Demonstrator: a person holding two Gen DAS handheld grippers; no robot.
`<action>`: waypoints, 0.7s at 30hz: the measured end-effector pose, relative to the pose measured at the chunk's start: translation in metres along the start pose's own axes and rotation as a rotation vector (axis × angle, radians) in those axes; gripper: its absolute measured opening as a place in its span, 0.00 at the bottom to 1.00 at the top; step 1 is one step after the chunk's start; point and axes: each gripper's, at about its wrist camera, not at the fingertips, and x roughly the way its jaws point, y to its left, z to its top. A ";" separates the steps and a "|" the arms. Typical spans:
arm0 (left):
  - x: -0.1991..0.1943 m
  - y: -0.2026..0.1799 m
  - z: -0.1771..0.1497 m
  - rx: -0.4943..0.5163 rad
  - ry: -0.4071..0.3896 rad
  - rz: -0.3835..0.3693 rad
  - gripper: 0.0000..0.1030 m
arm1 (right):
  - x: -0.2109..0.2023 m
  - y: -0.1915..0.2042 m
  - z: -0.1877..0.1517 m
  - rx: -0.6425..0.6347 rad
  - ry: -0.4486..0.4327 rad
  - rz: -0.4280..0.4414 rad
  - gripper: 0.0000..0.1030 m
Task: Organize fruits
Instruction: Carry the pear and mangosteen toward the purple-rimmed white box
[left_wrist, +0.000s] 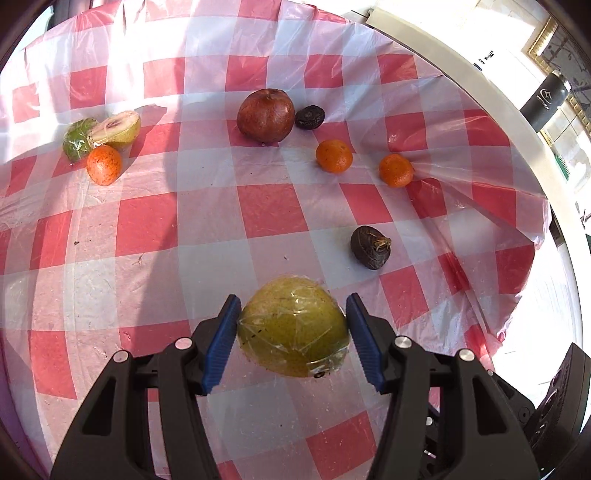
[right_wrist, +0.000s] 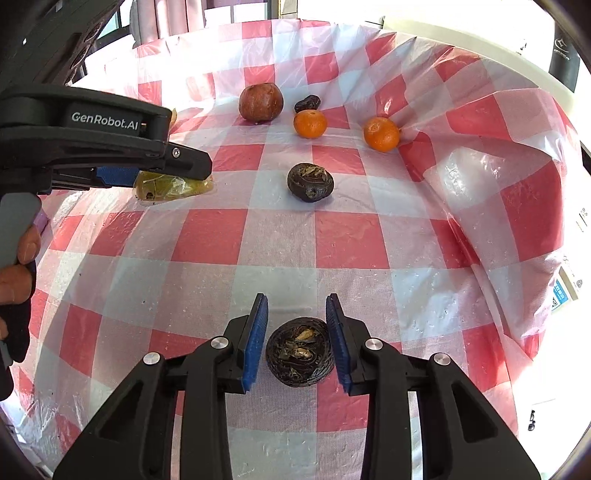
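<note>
Left wrist view: a green fruit wrapped in clear film (left_wrist: 293, 326) is held between the blue pads of the left gripper (left_wrist: 291, 314). Both pads are pressed against its sides, so the jaws are pinching it at roughly its widest part; most of the fruit lies between the pads, with its far end reaching slightly beyond the tips. In the right wrist view the same wrapped fruit (right_wrist: 173, 186) is seen from the side under the left gripper (right_wrist: 177, 177), clamped at the tip of the tool, which is held by a hand (right_wrist: 16, 266) at the left edge.

Right wrist view: a dark wrinkled fruit (right_wrist: 300, 352) is gripped between the pads of the right gripper (right_wrist: 297, 314). The jaws are closed on it from both sides; the fruit sits toward the rear half of the pads, and their tips project beyond it.

The remaining fruit lies on a red-and-white checked tablecloth (left_wrist: 266, 210). A second dark fruit (left_wrist: 371, 246) lies beyond the left gripper and to the right. Farther off are found two small oranges (left_wrist: 333, 156) (left_wrist: 396, 170), well apart from each other, a large reddish-brown fruit (left_wrist: 266, 115), and a small dark fruit (left_wrist: 309, 117) just beside it. At far left a cluster is formed by a green wrapped fruit (left_wrist: 77, 139), a cut fruit half (left_wrist: 117, 127) and a speckled orange fruit (left_wrist: 104, 164), set close together.
</note>
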 end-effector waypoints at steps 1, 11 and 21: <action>-0.007 0.005 -0.007 -0.007 0.003 0.002 0.57 | 0.000 0.004 0.000 -0.007 0.003 0.006 0.31; -0.038 0.037 -0.055 -0.047 0.011 0.009 0.57 | 0.008 0.013 -0.018 -0.034 0.012 -0.067 0.74; -0.069 0.051 -0.079 -0.065 0.001 0.003 0.57 | 0.007 -0.012 -0.031 0.103 0.050 -0.008 0.73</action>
